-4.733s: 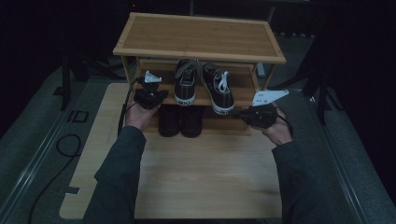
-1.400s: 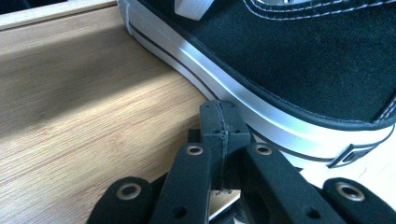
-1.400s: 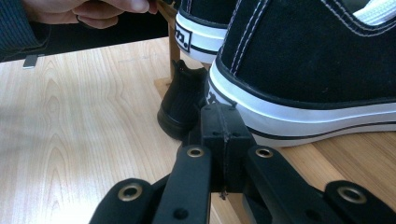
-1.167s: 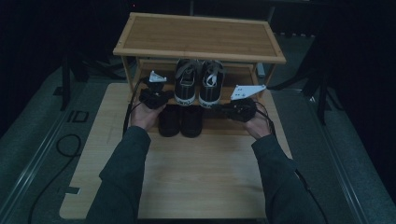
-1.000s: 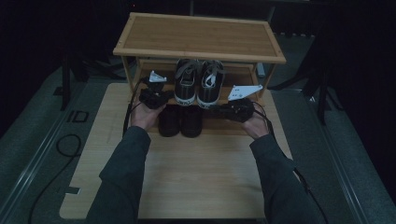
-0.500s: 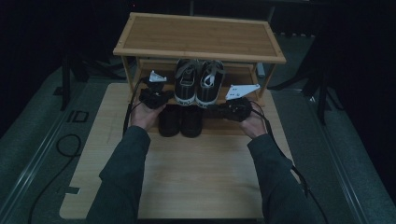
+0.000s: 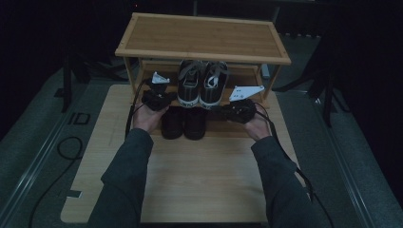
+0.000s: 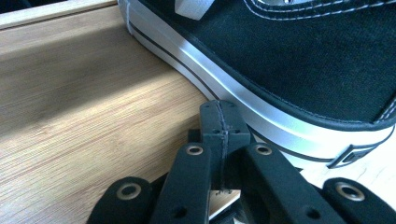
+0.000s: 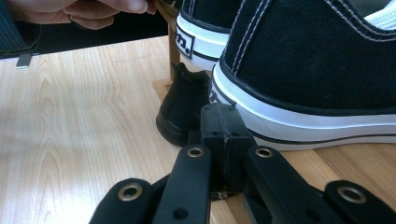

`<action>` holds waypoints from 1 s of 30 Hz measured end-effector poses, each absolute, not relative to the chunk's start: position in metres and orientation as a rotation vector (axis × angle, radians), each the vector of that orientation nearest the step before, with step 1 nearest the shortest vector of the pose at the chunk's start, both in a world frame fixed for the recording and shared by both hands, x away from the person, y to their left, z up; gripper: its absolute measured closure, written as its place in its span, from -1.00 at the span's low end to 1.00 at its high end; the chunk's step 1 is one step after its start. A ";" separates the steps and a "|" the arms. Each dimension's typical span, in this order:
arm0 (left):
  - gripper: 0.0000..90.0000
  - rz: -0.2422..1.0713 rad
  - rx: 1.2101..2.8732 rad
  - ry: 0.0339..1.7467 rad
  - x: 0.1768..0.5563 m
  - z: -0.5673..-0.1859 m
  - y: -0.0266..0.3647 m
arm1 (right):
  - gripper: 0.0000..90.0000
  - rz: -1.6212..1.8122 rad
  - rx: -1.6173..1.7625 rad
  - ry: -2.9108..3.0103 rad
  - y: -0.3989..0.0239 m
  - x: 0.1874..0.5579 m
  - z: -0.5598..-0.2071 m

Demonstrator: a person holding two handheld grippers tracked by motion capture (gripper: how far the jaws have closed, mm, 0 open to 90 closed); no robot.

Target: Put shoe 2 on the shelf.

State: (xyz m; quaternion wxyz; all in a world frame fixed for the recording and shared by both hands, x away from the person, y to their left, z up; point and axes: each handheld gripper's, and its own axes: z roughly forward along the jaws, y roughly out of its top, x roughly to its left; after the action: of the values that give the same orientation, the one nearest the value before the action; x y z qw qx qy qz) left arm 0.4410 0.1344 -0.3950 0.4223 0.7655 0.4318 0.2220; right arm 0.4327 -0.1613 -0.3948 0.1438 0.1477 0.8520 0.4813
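While both my claws, left [image 7: 160, 97] and right [image 7: 222, 108], stay closed and empty beside the sneakers [image 7: 201, 88] on the rack's [image 7: 204, 38] lower shelf, I judge them light, soft canvas; I'd pinch the stiff rubber heels.

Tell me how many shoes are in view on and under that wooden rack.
4. Two black-and-white sneakers, left sneaker and right sneaker, sit side by side on the rack's lower shelf. Two dark shoes stand below them. More may be hidden behind.
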 end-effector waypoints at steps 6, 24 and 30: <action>1.00 0.556 1.915 1.079 0.441 -0.395 0.134 | 1.00 1.409 0.439 2.447 -0.160 0.432 -0.397; 1.00 0.551 1.911 1.072 0.441 -0.396 0.136 | 0.96 1.347 0.448 2.504 -0.178 0.426 -0.407; 1.00 0.555 1.909 1.066 0.441 -0.396 0.137 | 0.96 1.316 0.456 2.520 -0.181 0.425 -0.414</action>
State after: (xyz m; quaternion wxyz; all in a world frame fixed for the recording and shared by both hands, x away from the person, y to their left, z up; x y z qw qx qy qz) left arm 0.4413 0.1368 -0.3962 0.4287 0.7645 0.4270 0.2223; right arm 0.4251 -0.1812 -0.4135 0.1310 0.1571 0.8677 0.4531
